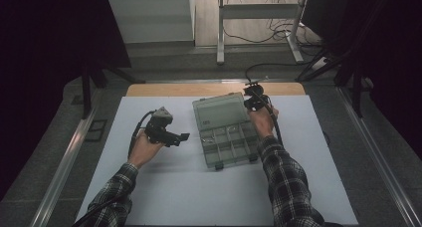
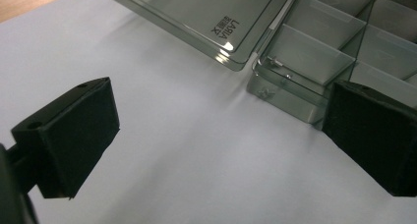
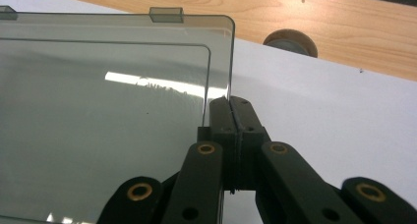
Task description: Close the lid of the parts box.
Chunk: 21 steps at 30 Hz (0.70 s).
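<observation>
High view: a person's two forearms in plaid sleeves reach over a white mat point(image 1: 199, 187) on a table. A clear grey organiser box point(image 1: 226, 132) lies open at the mat's centre, its flat lid point(image 1: 219, 111) folded back toward the far edge and its divided tray nearer the person. The left gripper point(image 1: 183, 136) is held just left of the box, apart from it. The right gripper point(image 1: 247, 93) sits at the lid's far right corner.

Left gripper view: the two black jaws stand wide apart with nothing between them, over bare mat. The box's near corner lies just ahead of the right-hand jaw; whether they touch is hard to tell. A small metal part point(image 2: 276, 62) lies in one compartment.

Right gripper view: the jaws are pressed together at the lid's point(image 3: 108, 121) right edge, seemingly pinching that edge. Beyond lies the wooden table edge point(image 3: 319, 22).
</observation>
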### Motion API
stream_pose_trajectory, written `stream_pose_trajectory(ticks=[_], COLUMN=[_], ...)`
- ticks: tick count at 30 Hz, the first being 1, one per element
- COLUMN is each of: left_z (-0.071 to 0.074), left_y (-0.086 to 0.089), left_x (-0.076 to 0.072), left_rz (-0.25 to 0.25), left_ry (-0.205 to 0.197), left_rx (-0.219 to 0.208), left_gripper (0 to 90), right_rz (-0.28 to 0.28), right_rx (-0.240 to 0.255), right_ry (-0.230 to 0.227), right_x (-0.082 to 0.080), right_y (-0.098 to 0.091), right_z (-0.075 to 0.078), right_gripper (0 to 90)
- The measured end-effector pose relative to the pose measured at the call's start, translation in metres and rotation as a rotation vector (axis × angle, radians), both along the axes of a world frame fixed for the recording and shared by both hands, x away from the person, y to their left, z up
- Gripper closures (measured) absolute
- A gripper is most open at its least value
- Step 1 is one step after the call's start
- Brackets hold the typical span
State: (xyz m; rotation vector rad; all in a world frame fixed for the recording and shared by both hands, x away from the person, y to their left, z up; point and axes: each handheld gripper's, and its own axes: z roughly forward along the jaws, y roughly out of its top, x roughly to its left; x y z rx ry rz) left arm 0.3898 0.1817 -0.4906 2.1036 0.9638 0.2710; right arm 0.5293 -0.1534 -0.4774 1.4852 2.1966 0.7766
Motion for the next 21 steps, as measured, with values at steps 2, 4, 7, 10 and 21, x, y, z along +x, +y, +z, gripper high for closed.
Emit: stream_pose_trajectory(ticks=[2, 4, 7, 10, 21], left_z=[0.0, -0.001, -0.002, -0.002, -0.008], left_y=[0.001, 0.001, 0.003, 0.005, 0.009], left_x=[0.0, 0.001, 0.003, 0.005, 0.02], left_rz=[0.004, 0.01, 0.015, 0.017, 0.025], left_ry=[0.004, 0.007, 0.017, 0.03, 0.023], left_rx=[0.003, 0.008, 0.003, -0.018, -0.034], left_gripper=[0.7, 0.4, 0.3, 0.4, 11.6], right_rz=[0.0, -0.001, 0.001, 0.002, -0.001], right_rx=[0.001, 0.006, 0.008, 0.009, 0.038], right_ry=[-0.008, -0.015, -0.024, -0.032, -0.062], right_x=[-0.001, -0.002, -0.004, -0.006, -0.013], right_y=[0.0, 0.0, 0.0, 0.0, -0.005], right_z=[0.001, 0.003, 0.005, 0.006, 0.009], right_gripper=[89.0, 89.0, 89.0, 89.0, 89.0])
